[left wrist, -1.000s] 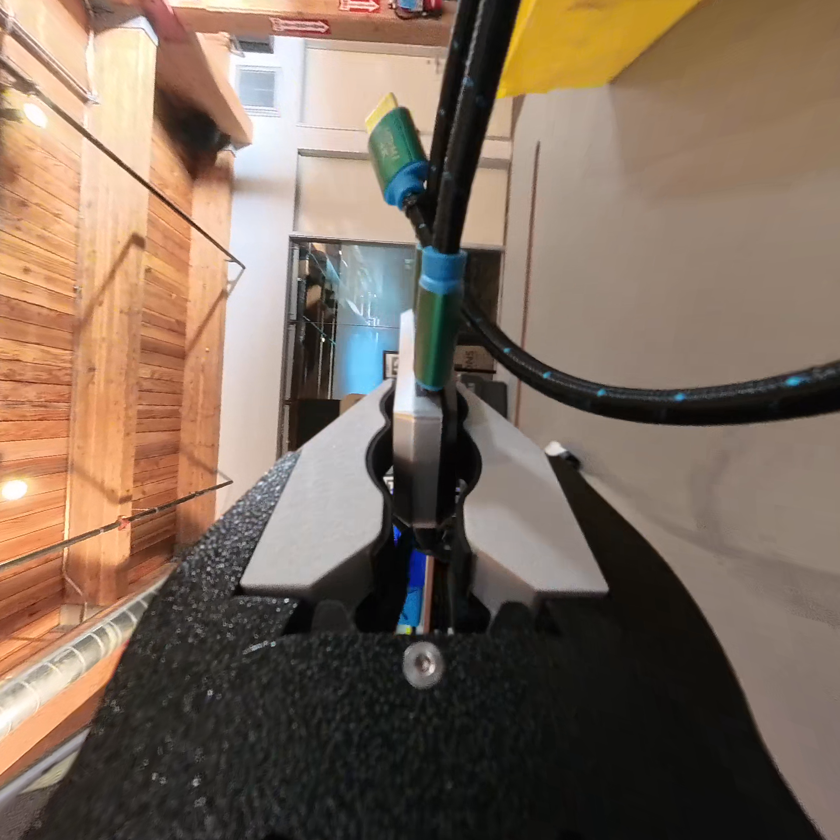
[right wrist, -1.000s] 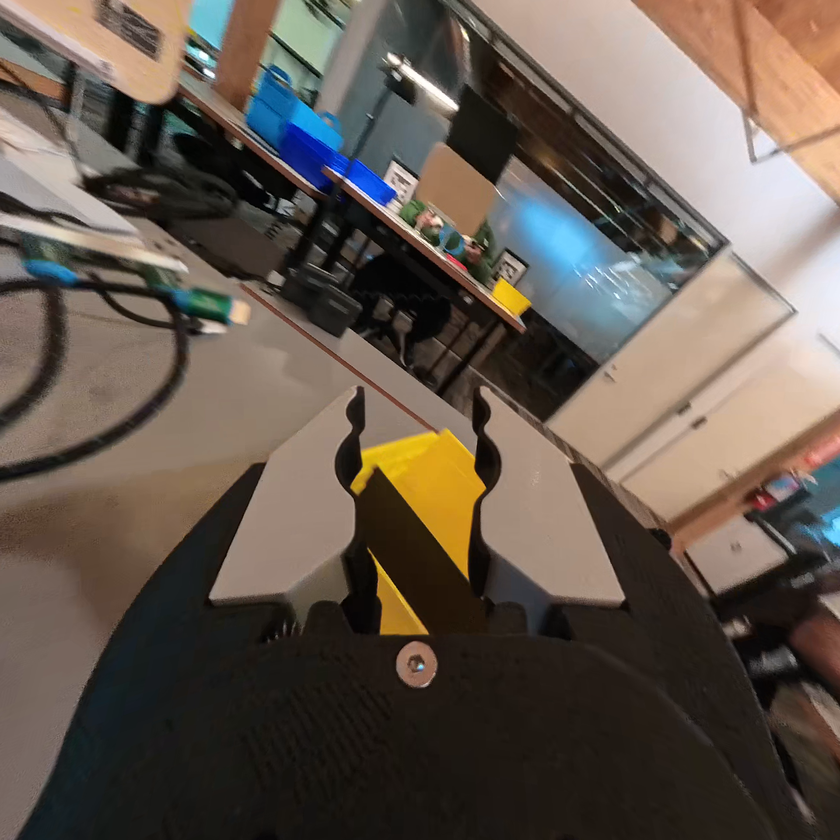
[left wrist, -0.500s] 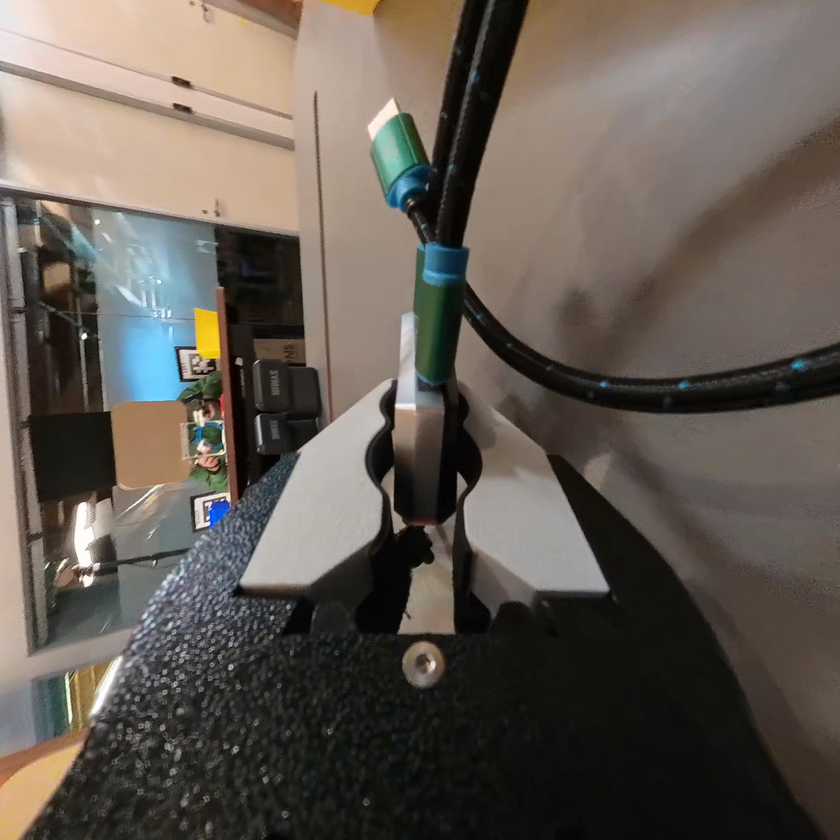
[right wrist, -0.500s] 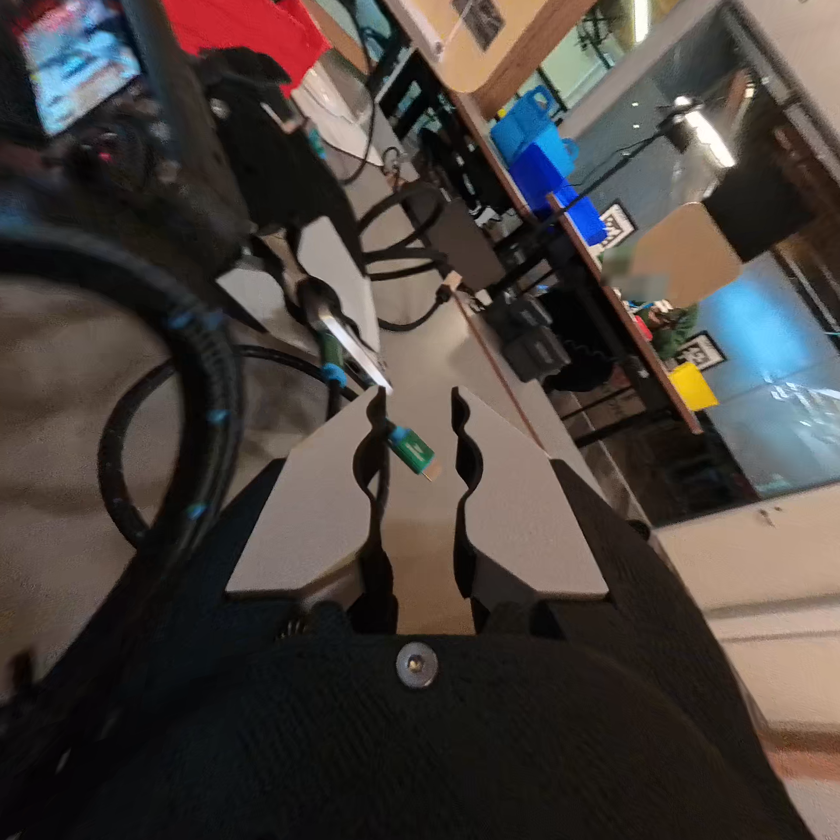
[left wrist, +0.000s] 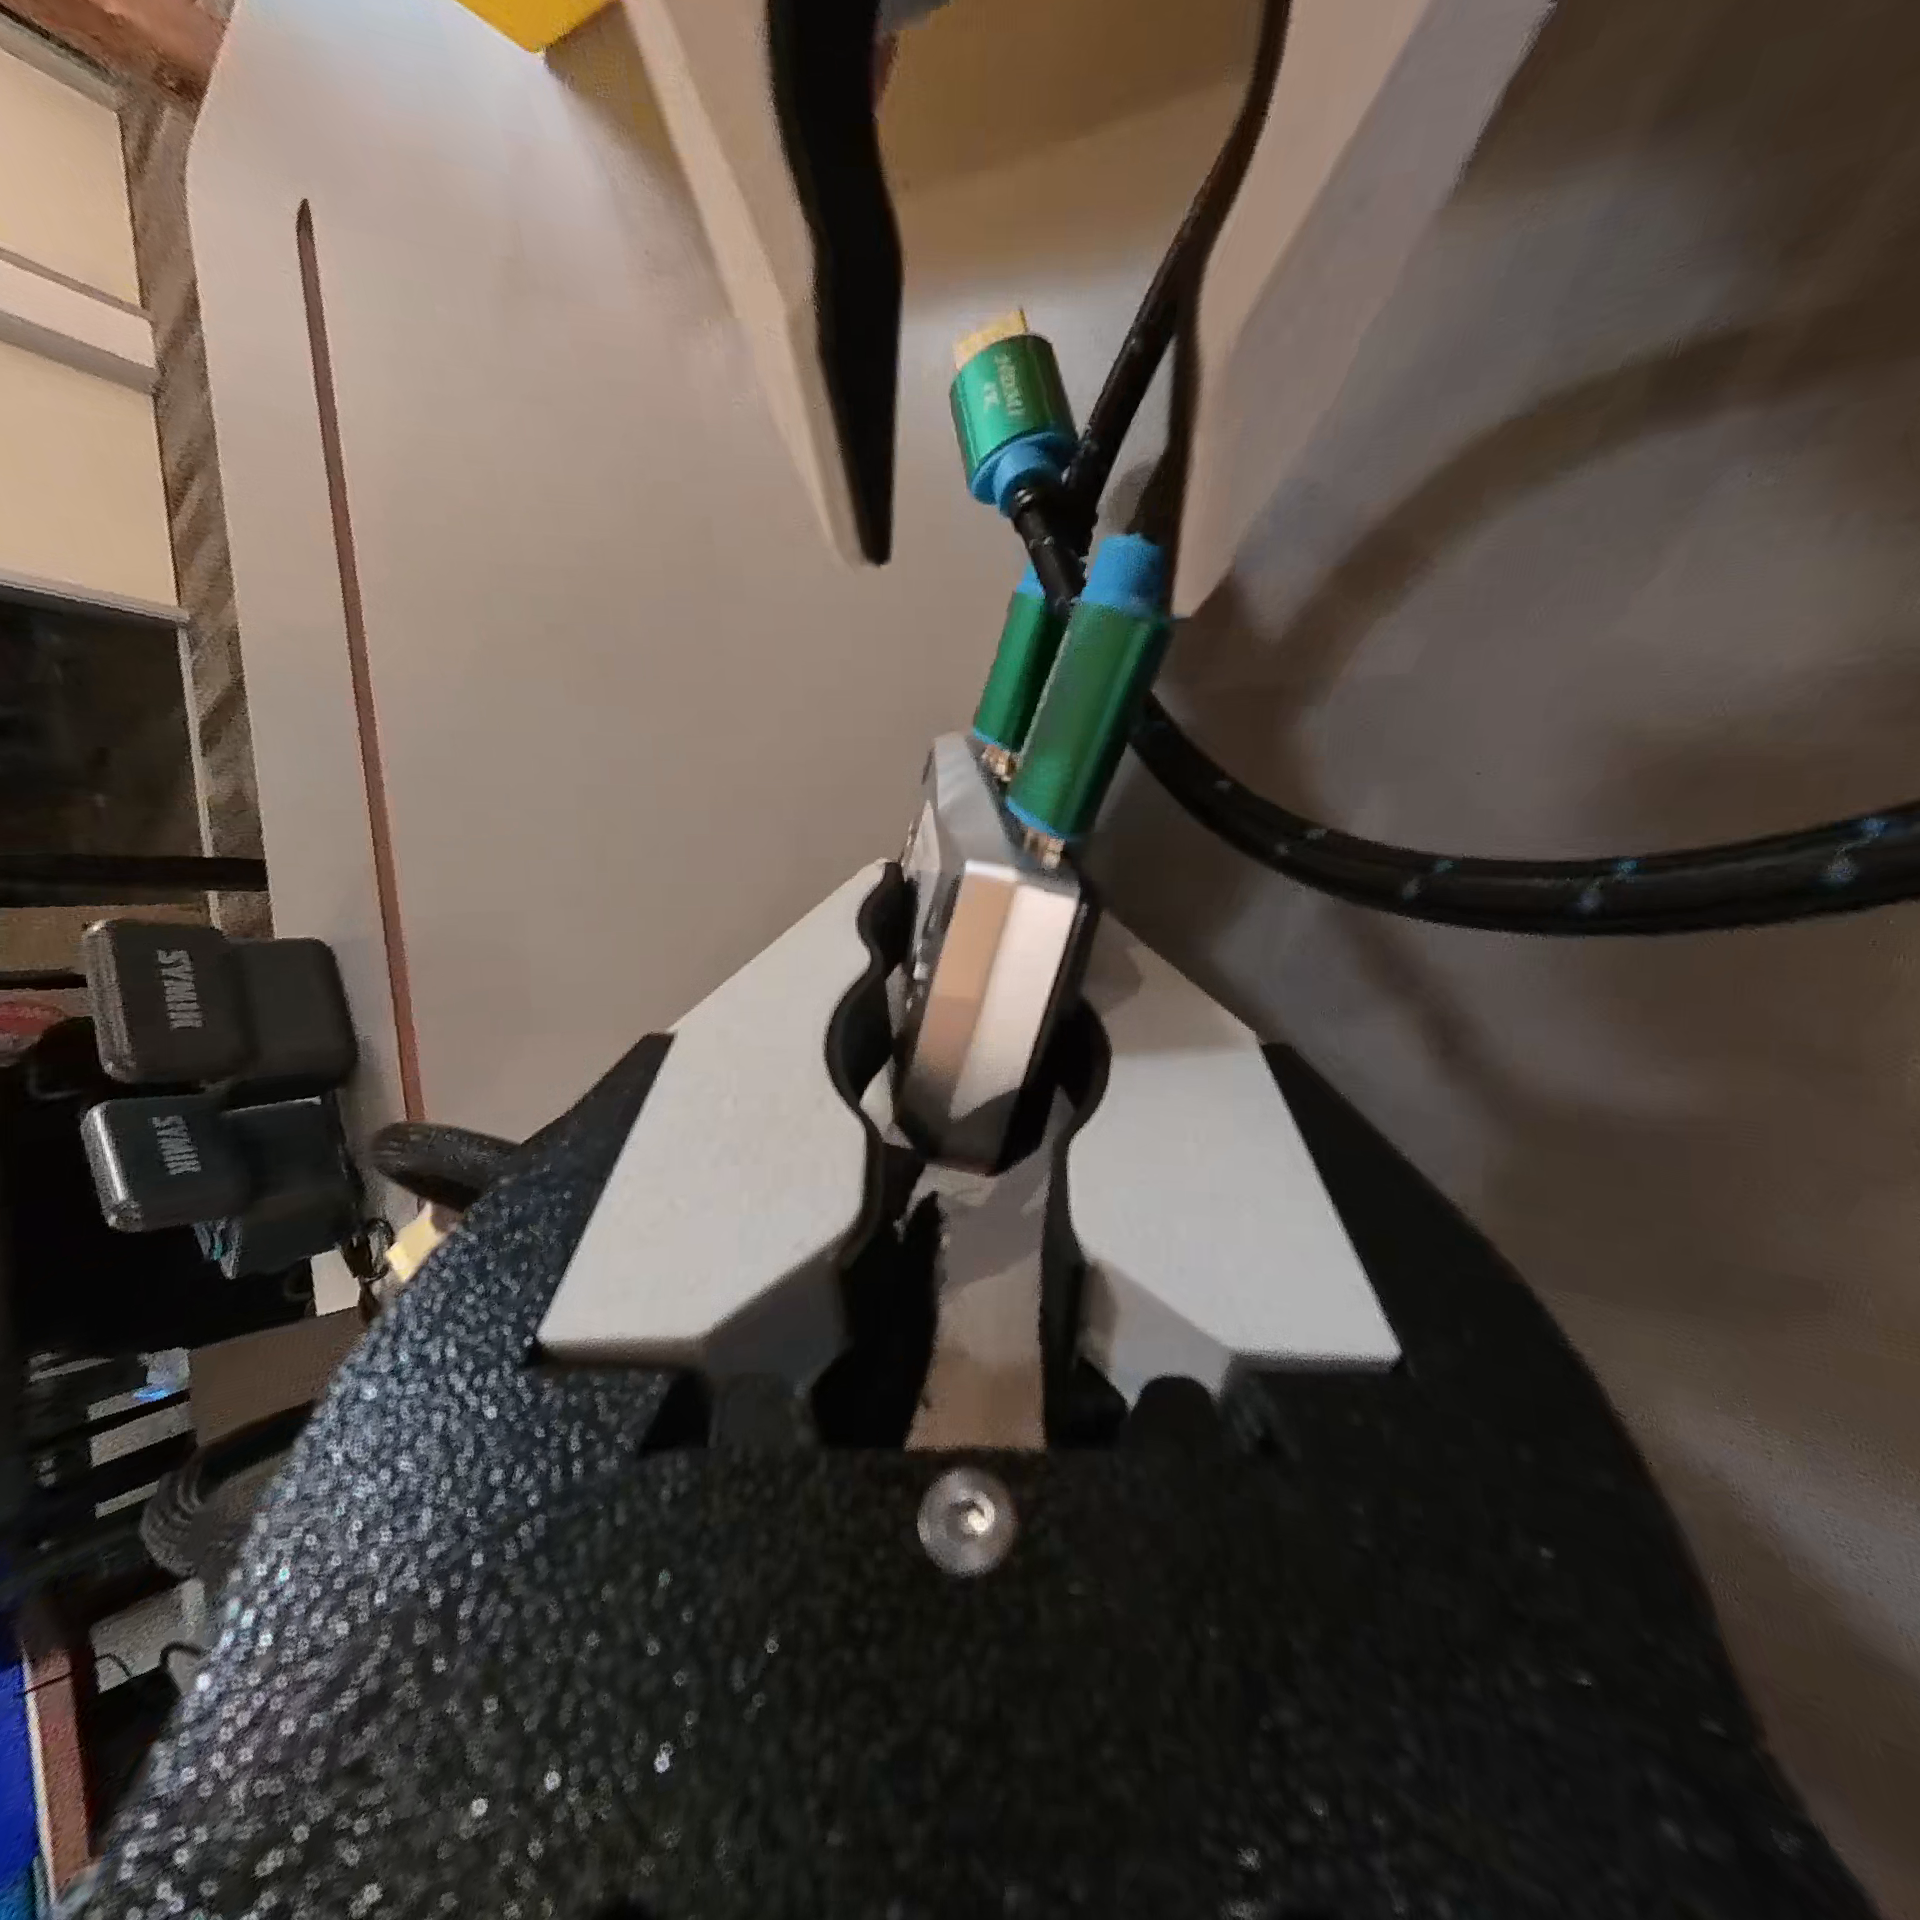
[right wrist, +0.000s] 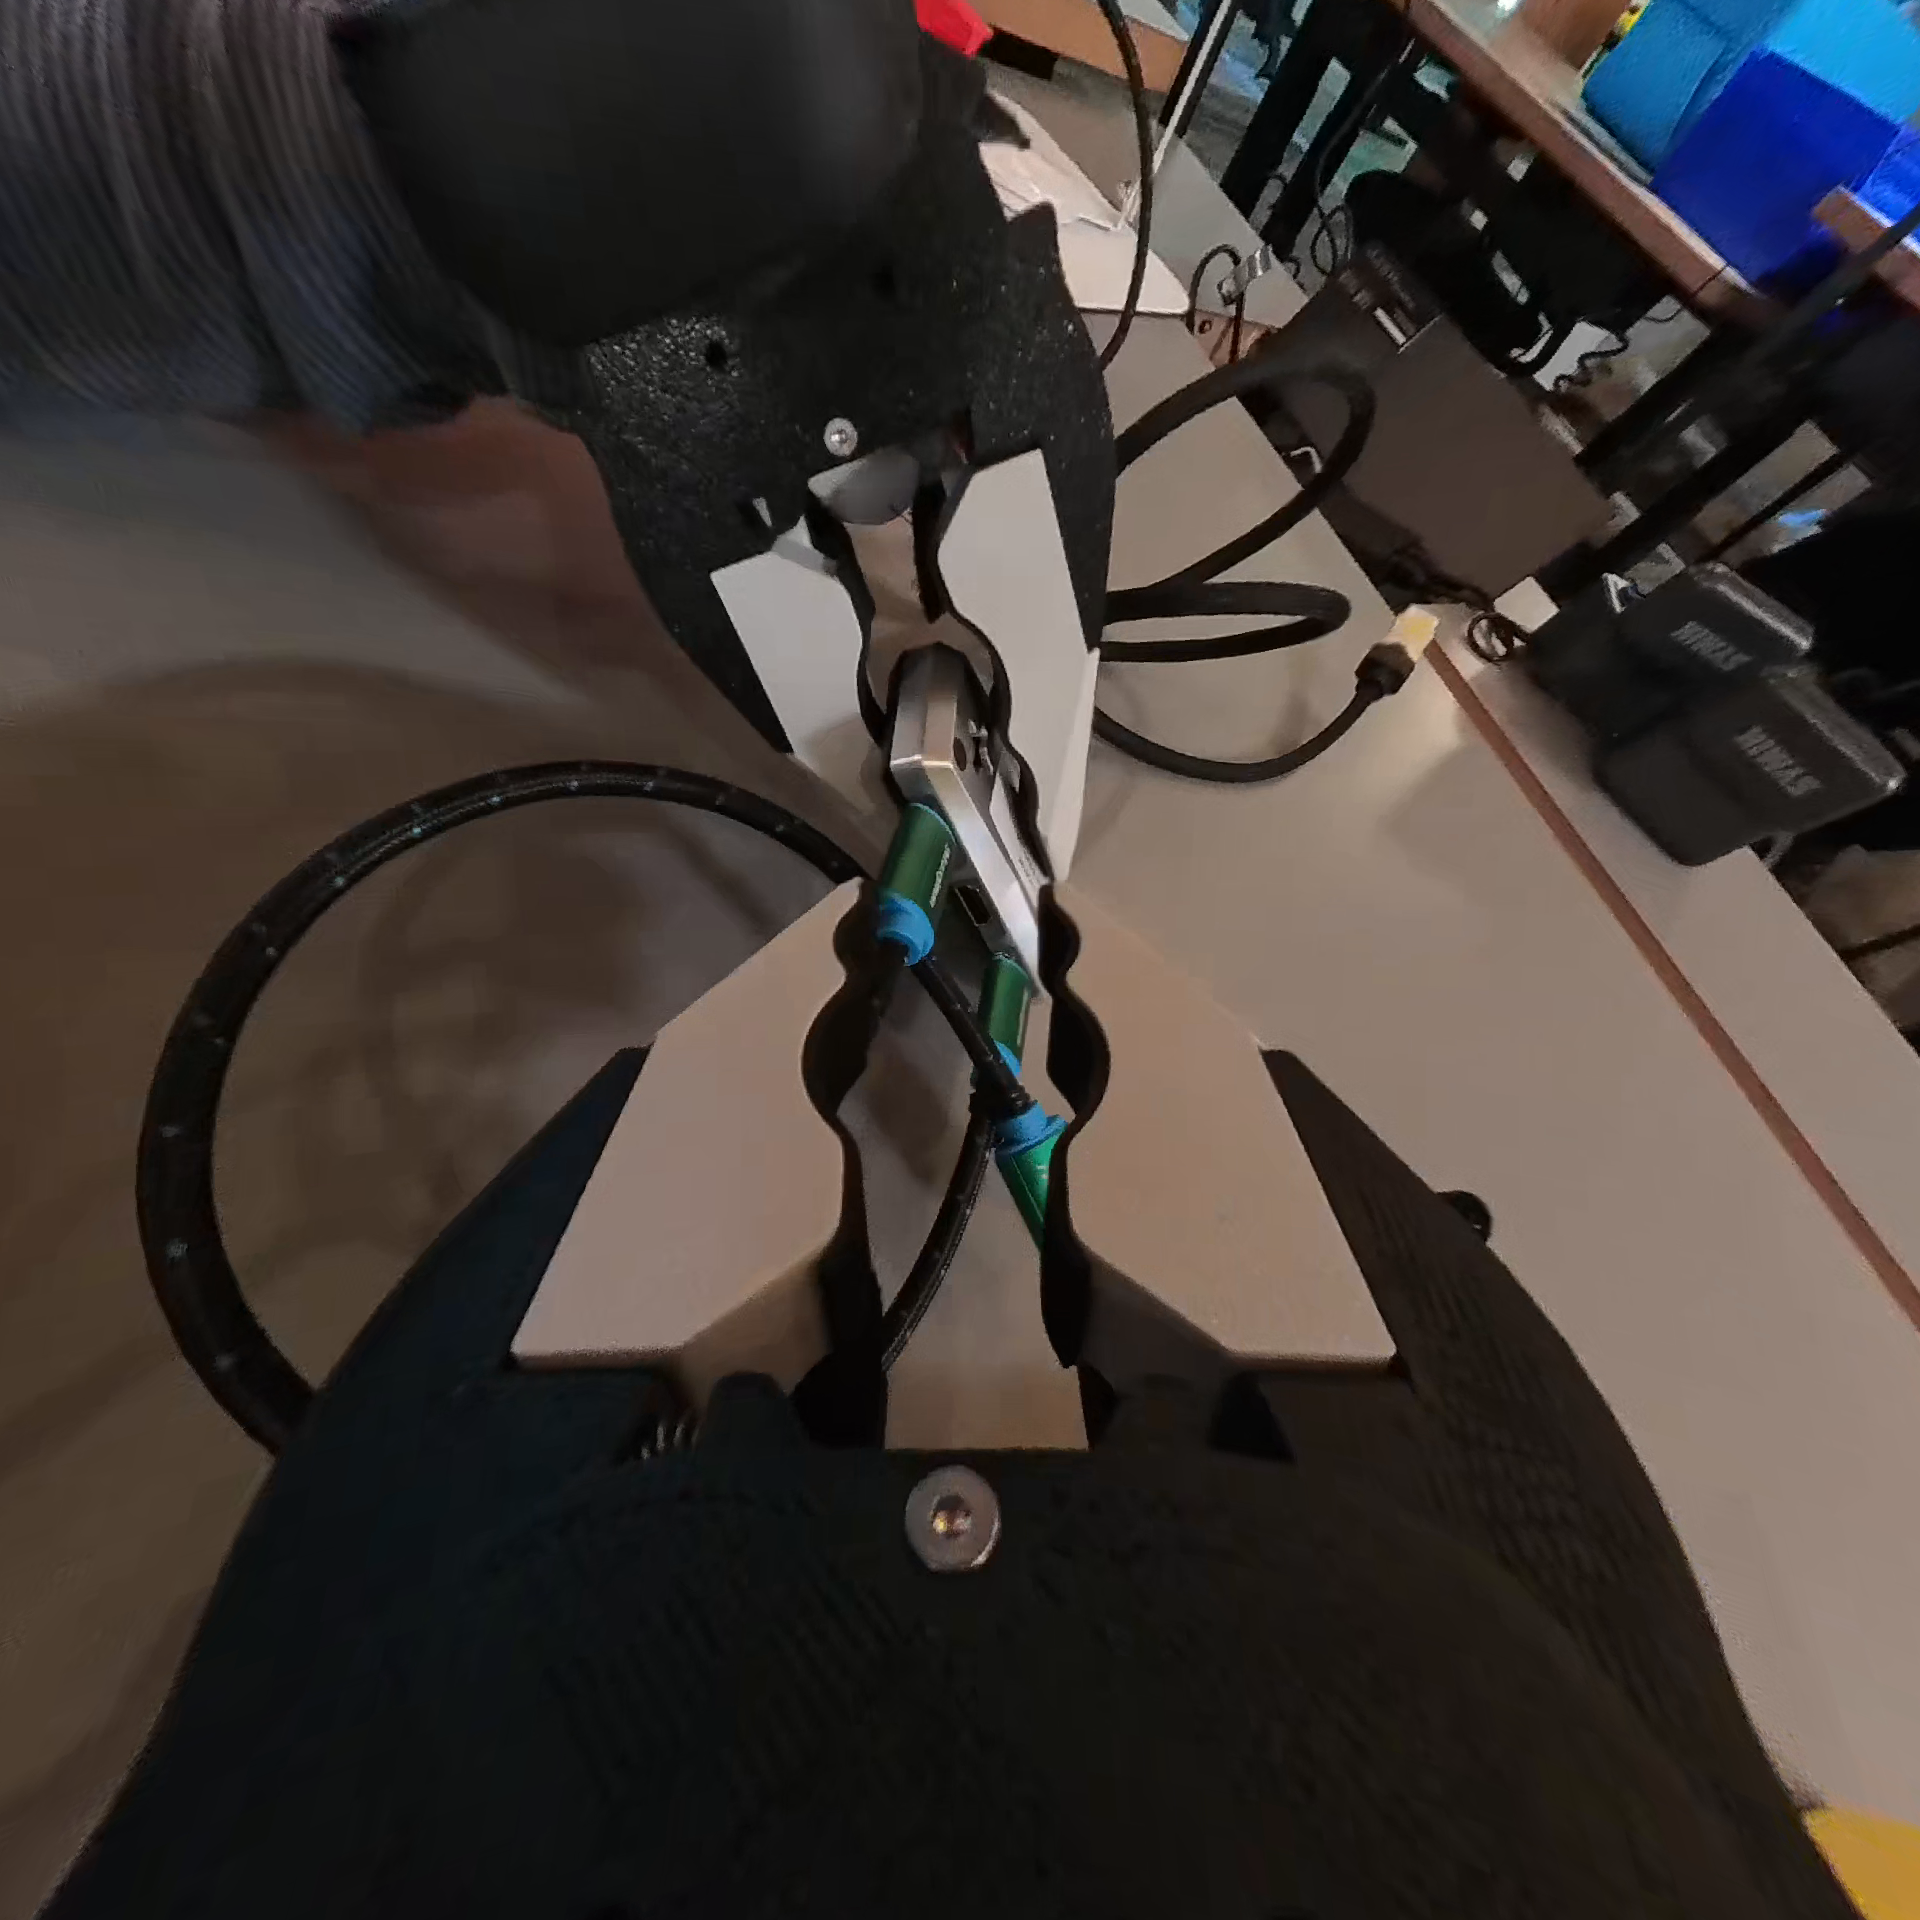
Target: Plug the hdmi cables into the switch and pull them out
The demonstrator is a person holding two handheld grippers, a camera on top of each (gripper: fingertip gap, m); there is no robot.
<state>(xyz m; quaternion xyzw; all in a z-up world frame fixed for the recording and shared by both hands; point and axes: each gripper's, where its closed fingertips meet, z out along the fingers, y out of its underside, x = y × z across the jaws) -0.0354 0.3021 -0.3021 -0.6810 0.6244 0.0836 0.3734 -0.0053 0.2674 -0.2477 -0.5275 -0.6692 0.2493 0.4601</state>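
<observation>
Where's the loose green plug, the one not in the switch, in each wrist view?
Left wrist view: loose plug upper centre, gold tip up, above the two plugged ones.
Right wrist view: it sits centre, between the right gripper jaws, open.
Shared landmark: the silver switch, clamped by the left gripper.

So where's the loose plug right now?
In the right wrist view, the loose plug sits between the open right gripper fingers, just short of the switch clamped by the left gripper.

Grey tabletop (right wrist: 1455,1039), brown edge strip; neighbouring desk (right wrist: 1538,135) holding blue bins (right wrist: 1766,156); black boxes (right wrist: 1745,727) beyond.
</observation>
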